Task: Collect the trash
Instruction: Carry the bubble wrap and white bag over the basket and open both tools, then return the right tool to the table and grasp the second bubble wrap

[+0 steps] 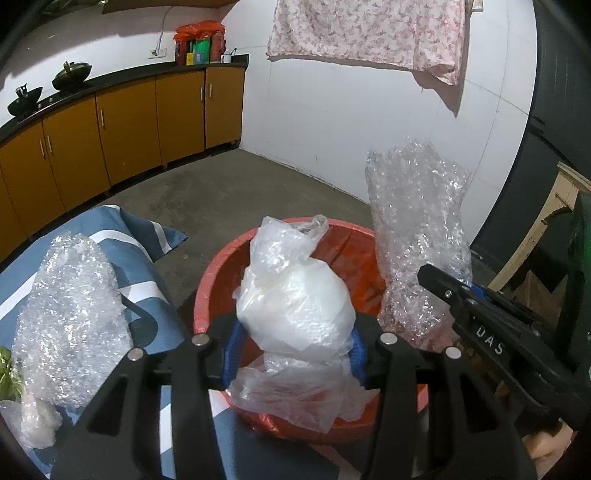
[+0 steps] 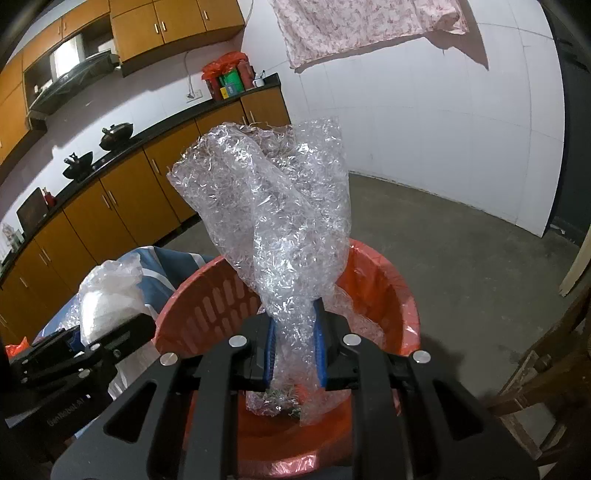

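Observation:
A red bin point(image 1: 218, 269) with a red liner stands on the floor beside the table; it also shows in the right wrist view point(image 2: 384, 280). My left gripper point(image 1: 293, 354) is shut on a white plastic bag point(image 1: 295, 295) and holds it over the bin. My right gripper point(image 2: 295, 354) is shut on a crumpled sheet of bubble wrap point(image 2: 273, 206) and holds it upright over the bin. That gripper point(image 1: 480, 317) and its bubble wrap point(image 1: 417, 229) show at the right of the left wrist view. The left gripper's bag point(image 2: 110, 295) shows at the left of the right wrist view.
Another roll of bubble wrap point(image 1: 70, 314) lies on the blue-and-white cloth point(image 1: 144, 240) on the table at left. Orange cabinets point(image 1: 125, 122) with a black counter line the far wall. A wooden frame point(image 2: 546, 369) stands at right. A pink cloth point(image 1: 369, 33) hangs above.

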Demonstrator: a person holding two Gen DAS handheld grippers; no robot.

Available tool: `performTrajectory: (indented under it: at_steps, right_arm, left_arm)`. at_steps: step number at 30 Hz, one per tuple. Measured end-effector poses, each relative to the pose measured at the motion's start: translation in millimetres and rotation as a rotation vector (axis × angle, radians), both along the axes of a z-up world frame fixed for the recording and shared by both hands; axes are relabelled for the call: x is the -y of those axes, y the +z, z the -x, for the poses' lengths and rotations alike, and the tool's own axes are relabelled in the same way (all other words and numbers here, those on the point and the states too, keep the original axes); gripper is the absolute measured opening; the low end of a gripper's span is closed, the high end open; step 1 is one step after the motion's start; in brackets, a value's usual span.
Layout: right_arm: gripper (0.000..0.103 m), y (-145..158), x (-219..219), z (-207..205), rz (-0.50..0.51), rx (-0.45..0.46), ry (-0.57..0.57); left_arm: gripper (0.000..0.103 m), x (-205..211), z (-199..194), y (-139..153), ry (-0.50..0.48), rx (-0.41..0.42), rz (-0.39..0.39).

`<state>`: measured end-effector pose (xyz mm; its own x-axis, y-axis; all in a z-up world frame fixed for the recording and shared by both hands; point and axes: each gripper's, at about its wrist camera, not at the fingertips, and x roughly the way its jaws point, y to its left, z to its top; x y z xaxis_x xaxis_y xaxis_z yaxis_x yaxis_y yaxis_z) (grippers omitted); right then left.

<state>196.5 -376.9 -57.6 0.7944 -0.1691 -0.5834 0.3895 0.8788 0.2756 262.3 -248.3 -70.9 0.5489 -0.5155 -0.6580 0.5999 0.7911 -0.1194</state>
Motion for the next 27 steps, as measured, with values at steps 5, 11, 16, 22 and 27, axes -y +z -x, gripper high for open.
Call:
performTrajectory:
  at_steps: [5,11,16,22,27]
  right_arm:
    - [0.055,0.8,-1.9,4.2,0.007,0.012,0.004]
    - [0.066,1.9,-1.7,11.2,0.024,0.008,-0.029]
    - [0.098,9.4,-8.3,31.1,0.14,0.041,-0.138]
    - [0.101,15.5,-21.2,39.2,0.219,0.045,-0.127]
    - [0.101,22.7,-38.6,36.0,0.212,0.052,-0.076]
  left_arm:
    - [0.059,-2.3,-2.8,-4.0,0.012,-0.019,0.007]
    - [0.067,-10.9,-4.0,-4.5,0.034,-0.027,0.013]
    - [0.085,-34.7,2.8,2.2,0.109,0.003,0.015]
    - [0.09,-66.1,27.6,13.0,0.186,0.076,-0.017]
    - [0.092,-96.8,63.3,21.0,0.232,0.176,-0.065]
